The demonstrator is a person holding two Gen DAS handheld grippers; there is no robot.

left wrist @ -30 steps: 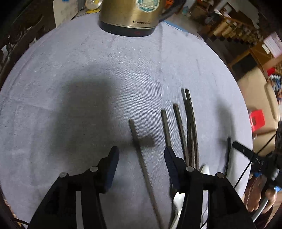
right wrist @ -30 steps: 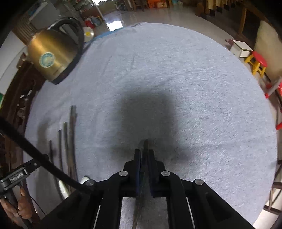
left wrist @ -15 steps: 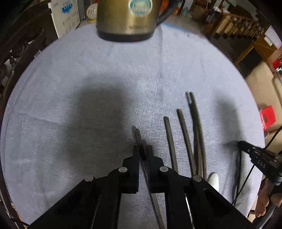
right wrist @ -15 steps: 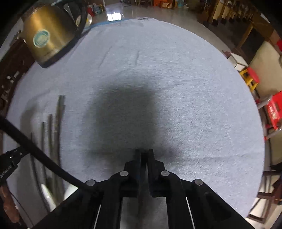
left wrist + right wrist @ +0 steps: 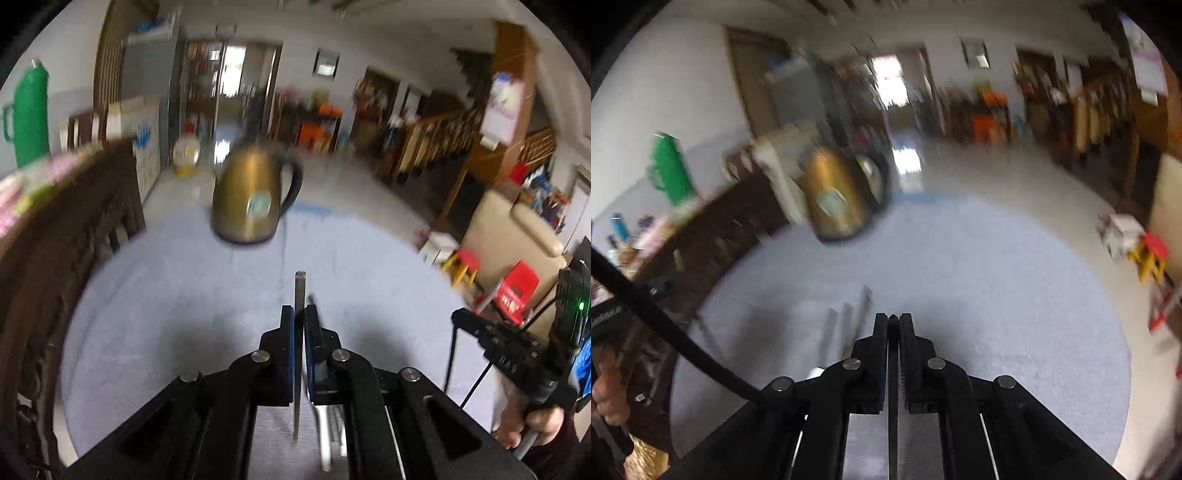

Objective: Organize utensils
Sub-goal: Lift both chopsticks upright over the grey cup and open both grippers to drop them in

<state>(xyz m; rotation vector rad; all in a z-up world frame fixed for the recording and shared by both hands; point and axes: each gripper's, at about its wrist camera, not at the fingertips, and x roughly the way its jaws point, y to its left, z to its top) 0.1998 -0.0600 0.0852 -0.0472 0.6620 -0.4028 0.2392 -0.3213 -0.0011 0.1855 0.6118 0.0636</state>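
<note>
I have the left gripper pinching a thin, flat, dark metal utensil handle. Its squared end pokes out past the fingertips toward twelve o'clock, and the rest of the strip runs back under the rig toward six. The right gripper is likewise pressed together on a slim dark utensil shaft, of which only a sliver shows between the pads. Both pieces look clear of the round table with its pale grey-blue textured cloth.

The remaining dark utensil handles lie side by side on the cloth at about ten o'clock of my right fingertips. Past them, near eleven o'clock, stands the brass-coloured electric kettle with a black handle.

These pieces should be light and rigid, but smooth metal this narrow will want to pivot or slide in the pads. I judge a hold near the middle of the handle steadier than one at the tip. Which kind of utensil each is, I cannot tell; the working ends are hidden.
</note>
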